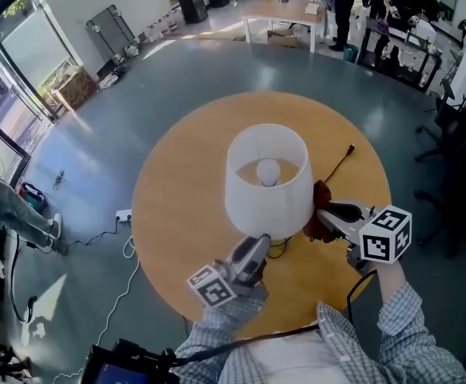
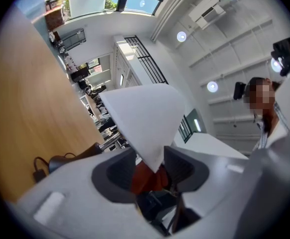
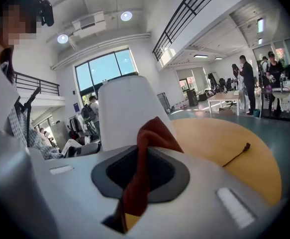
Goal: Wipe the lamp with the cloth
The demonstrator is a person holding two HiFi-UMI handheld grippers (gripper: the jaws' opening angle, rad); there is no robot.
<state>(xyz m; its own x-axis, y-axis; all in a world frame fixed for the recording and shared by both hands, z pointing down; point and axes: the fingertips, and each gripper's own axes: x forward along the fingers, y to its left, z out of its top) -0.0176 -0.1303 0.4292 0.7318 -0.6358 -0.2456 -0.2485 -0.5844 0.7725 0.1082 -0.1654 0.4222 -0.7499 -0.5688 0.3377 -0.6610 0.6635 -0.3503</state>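
A lamp with a white shade [image 1: 266,184] stands near the front of the round wooden table [image 1: 177,198], its bulb [image 1: 268,170] visible from above. My left gripper [image 1: 260,242] reaches under the shade's near rim. In the left gripper view the rim of the shade [image 2: 142,116] sits between the jaws of the left gripper [image 2: 152,166] with gaps at the pads, so they stand open. My right gripper [image 1: 328,214] is at the lamp's right side, shut on a dark red cloth [image 1: 316,229]. The cloth [image 3: 145,153] hangs from the right gripper [image 3: 147,171], close to the shade [image 3: 127,111].
The lamp's black cord [image 1: 340,162] runs across the table to the right. A white power strip [image 1: 123,214] and cables lie on the floor to the left. Dark chairs [image 1: 456,174] stand at the right. People stand by desks [image 1: 288,10] far behind.
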